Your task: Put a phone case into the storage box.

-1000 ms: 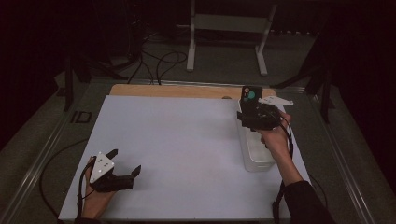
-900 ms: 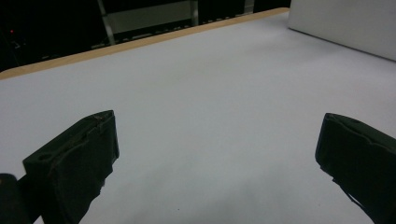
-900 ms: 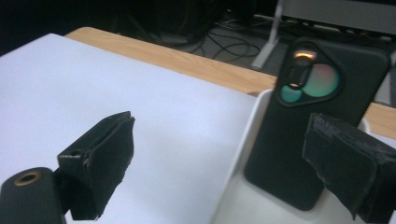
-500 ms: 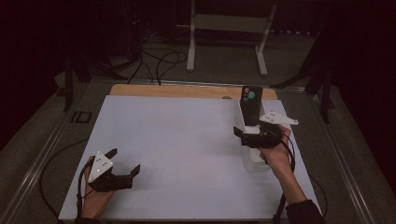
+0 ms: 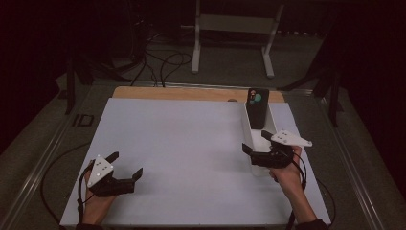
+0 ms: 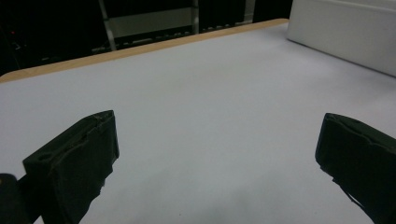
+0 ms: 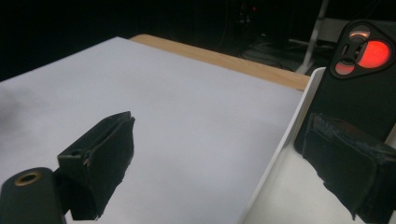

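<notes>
with the right gripper (image 5: 254,142) spread astride the white tray (image 5: 249,128) wall near the tabletop's right edge, lower squarely before pinching, clear of the phone (image 5: 257,108); left gripper (image 5: 125,164) rests spread.

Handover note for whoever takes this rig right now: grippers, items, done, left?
Left hand-held gripper: open, empty, resting at the near left of the white table mat.
Right hand-held gripper: open, empty, jaws straddling the left wall of the long white plastic bin.
Black phone with round coloured camera patch: standing in the bin's far end, ungripped.
Done: phone is in the bin.
Left: probably nothing except checking placement.
</notes>
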Motion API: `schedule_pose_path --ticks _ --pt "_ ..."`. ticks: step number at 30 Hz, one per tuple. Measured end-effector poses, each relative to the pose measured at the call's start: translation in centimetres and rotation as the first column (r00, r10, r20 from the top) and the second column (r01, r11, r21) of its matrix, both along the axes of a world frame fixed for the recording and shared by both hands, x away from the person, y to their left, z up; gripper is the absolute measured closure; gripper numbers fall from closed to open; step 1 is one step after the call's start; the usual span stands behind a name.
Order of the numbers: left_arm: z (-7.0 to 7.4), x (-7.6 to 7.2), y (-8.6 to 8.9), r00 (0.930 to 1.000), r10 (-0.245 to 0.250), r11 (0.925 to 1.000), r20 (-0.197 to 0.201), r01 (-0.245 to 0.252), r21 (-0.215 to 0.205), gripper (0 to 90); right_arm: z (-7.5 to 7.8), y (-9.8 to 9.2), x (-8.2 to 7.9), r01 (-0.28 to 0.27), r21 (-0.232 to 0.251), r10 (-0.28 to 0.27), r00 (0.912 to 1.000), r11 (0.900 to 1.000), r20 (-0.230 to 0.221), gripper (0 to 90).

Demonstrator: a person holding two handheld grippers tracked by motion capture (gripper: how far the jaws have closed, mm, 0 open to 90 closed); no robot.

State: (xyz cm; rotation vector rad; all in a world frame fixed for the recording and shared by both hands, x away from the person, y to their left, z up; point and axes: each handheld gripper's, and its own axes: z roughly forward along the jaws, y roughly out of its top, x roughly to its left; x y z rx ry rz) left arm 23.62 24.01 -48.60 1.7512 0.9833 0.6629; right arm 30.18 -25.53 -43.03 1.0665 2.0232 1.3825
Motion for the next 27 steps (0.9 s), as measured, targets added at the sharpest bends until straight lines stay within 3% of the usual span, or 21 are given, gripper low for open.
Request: schedule_pose_path --ticks 6,13,17,27 --pt "0.4 -0.1 0.2 0.9999 -0.001 0.9998 0.01 0.001 -0.019 0.2 -1.1 -0.4 -1.3 -0.003 0.001 0.003 0.9993 1.0 0.036 9.1" --pt "0.6 -0.2 0.4 0.9998 -0.003 0.9989 0.02 0.004 -0.047 0.2 -2.7 -1.2 -3.2 0.005 0.04 -0.007 0.9979 0.999 0.064 9.1" --pt "0.6 -0.2 0.2 0.9998 -0.009 0.9991 0.019 0.01 -0.041 0.2 -3.5 -1.6 -3.9 0.022 0.028 -0.025 0.996 0.999 0.086 9.1" --pt "0.5 -0.1 -0.1 0.9997 -0.017 0.9995 0.014 0.018 -0.026 0.2 -4.2 -2.1 -4.6 0.016 0.047 -0.02 0.9957 0.999 0.09 9.2"
